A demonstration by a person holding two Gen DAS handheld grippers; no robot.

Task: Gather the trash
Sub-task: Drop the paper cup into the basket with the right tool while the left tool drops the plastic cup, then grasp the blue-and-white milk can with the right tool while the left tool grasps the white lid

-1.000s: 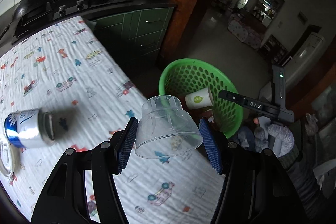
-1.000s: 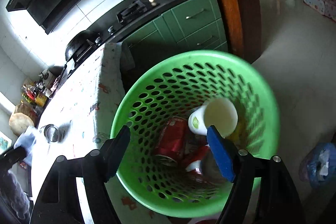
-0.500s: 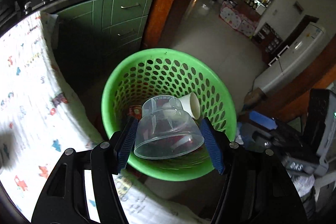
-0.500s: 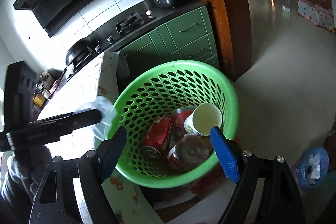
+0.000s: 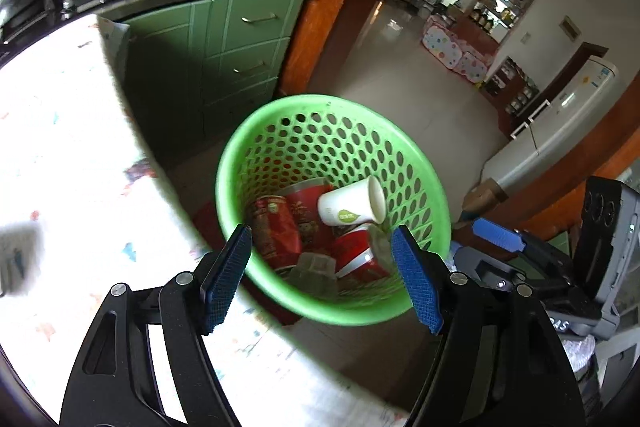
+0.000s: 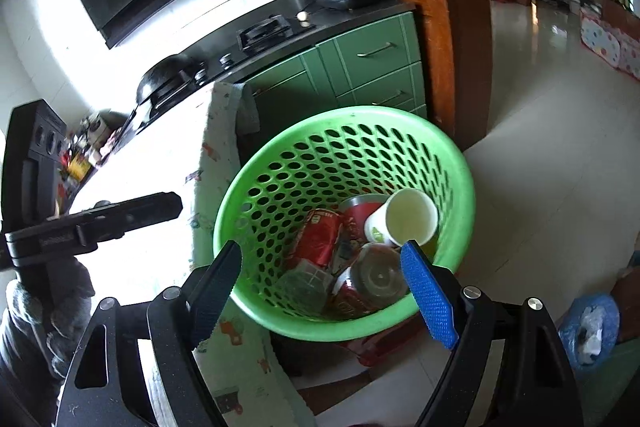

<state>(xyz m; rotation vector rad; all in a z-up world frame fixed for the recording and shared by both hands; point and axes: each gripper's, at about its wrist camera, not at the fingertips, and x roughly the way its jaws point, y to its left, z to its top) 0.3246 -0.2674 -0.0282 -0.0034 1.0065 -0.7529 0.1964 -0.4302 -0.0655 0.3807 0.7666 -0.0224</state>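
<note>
A green perforated basket point(image 5: 424, 187) point(image 6: 460, 167) stands on the floor beside the table. Inside lie red cans point(image 5: 276, 231) point(image 6: 318, 239), a white paper cup point(image 5: 352, 205) point(image 6: 408, 217) and a clear plastic cup point(image 5: 314, 269) point(image 6: 306, 283). My left gripper point(image 5: 322, 273) is open and empty above the basket's near rim. My right gripper point(image 6: 324, 291) is open and empty, also above the basket. The left gripper's body shows at the left of the right wrist view point(image 6: 92, 223).
The table with a patterned white cloth point(image 5: 60, 167) point(image 6: 168, 155) lies left of the basket. Green cabinets point(image 5: 224, 55) and a stove counter point(image 6: 260, 31) stand behind. A blue bag point(image 6: 588, 327) lies on the floor at the right.
My left gripper carried the clear plastic cup from over the table to above the basket, then opened. The cup now lies in the basket. My right gripper drew back a little.
</note>
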